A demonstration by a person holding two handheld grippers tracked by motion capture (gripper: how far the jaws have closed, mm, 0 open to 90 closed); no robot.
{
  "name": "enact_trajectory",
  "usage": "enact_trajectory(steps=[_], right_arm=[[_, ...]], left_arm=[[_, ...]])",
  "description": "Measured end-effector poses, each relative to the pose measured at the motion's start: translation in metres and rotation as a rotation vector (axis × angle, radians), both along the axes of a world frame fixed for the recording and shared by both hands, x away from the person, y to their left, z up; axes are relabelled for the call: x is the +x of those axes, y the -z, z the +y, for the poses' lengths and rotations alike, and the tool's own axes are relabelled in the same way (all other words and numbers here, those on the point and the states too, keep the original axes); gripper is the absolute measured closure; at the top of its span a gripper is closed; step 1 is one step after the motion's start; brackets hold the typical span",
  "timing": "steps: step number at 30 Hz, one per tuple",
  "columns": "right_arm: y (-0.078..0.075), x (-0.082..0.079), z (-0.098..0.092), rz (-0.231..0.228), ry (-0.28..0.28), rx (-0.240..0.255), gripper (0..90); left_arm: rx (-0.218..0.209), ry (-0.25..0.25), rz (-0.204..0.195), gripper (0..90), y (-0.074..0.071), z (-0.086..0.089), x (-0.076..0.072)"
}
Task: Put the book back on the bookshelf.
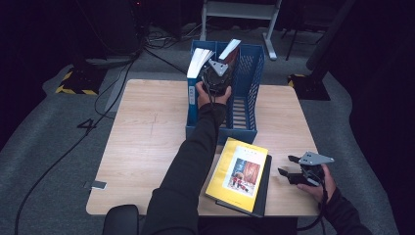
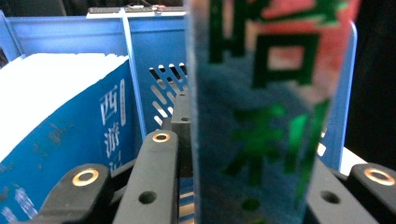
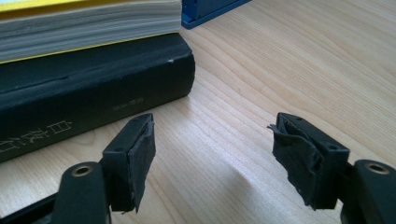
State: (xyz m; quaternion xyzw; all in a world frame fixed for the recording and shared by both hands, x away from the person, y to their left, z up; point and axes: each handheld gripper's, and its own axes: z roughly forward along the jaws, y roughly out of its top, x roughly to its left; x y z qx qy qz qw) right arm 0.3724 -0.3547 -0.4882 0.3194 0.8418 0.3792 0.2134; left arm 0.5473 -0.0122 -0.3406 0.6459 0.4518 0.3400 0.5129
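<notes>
The left gripper [image 1: 217, 74] is clamped on a dark book [image 2: 261, 116], which it holds upright by the spine with green lettering facing the camera. It holds the book inside the blue file rack [image 1: 252, 88] at the far side of the table [image 1: 147, 132]. Just beside it, in the rack's left compartment, stands a blue book [image 1: 193, 93] with its white page edges showing, leaning a little. The held book appears to be partly down in the next compartment, though whether its lower edge touches the rack floor cannot be told.

The right gripper [image 1: 293, 169] rests low over the near right corner of the table, its jaws apart with nothing between them, its torn black pads [image 3: 140, 154] bare. Just beside it lies a yellow book [image 1: 240, 171] stacked on a black book [image 3: 93, 93].

So one book looks shelved, a second is being set in, and two are left on the table. I judge the work about half done.
</notes>
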Motion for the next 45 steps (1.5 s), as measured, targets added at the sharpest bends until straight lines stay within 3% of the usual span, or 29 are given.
enact_trajectory(steps=[19,32,39,45], right_arm=[[0.001,0.000,0.001,0.014,-0.013,-0.001,30.6],[0.002,0.000,0.002,0.016,-0.016,-0.005,30.6],[0.002,0.000,0.002,0.016,-0.016,-0.010,30.7],[0.002,-0.001,0.003,0.015,-0.015,-0.026,30.9]], left_arm=[[-0.011,0.026,0.048,74.1,0.042,0.000,-0.005],[-0.037,0.050,0.047,73.6,0.051,0.012,-0.020],[-0.030,0.085,0.051,72.3,0.057,0.018,-0.030],[-0.051,0.118,0.047,68.9,0.055,0.029,-0.038]])
